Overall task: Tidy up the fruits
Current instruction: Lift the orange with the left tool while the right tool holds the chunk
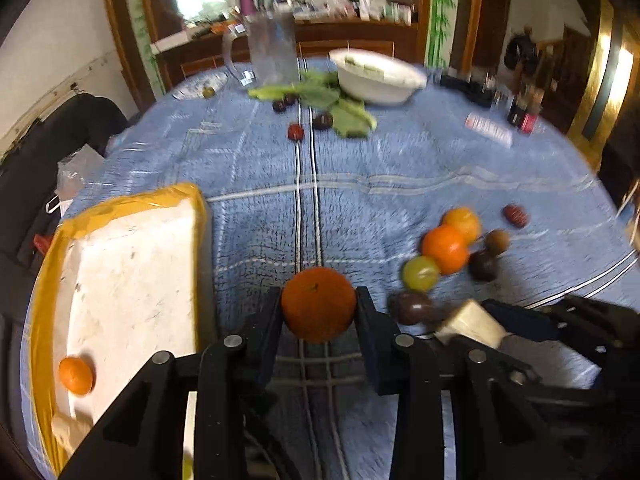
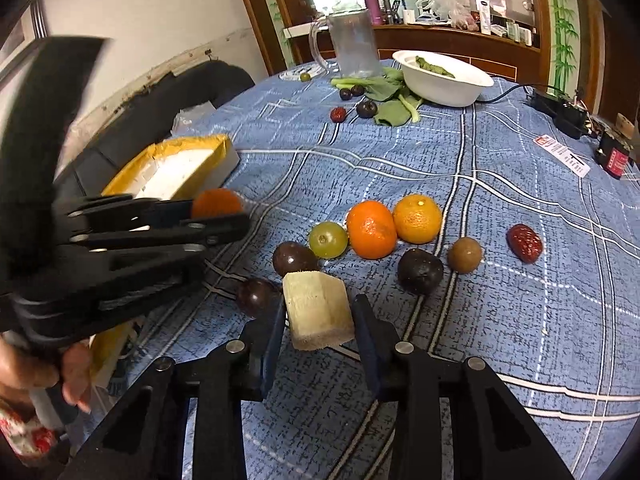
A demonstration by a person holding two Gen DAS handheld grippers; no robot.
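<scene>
My left gripper (image 1: 319, 304) is shut on an orange tangerine (image 1: 318, 304), held just above the blue checked cloth beside a white foam box with yellow tape (image 1: 132, 264). The box holds another tangerine (image 1: 76, 375) and a pale chunk (image 1: 70, 430). My right gripper (image 2: 318, 312) is shut on a pale sugarcane-like piece (image 2: 318, 308), pads pressed on both its sides. Just beyond it lie two tangerines (image 2: 371, 229), a green grape (image 2: 328, 239), three dark plums (image 2: 420, 271), a brown round fruit (image 2: 465, 255) and a red date (image 2: 525, 243).
At the far end of the table stand a white bowl (image 2: 444, 76), a glass mug (image 2: 354, 44) and leafy greens (image 2: 390, 100) with a few small fruits. A black device with a cable (image 2: 560, 114) and a card (image 2: 560, 152) lie right. A hand (image 2: 60, 372) grips the left tool.
</scene>
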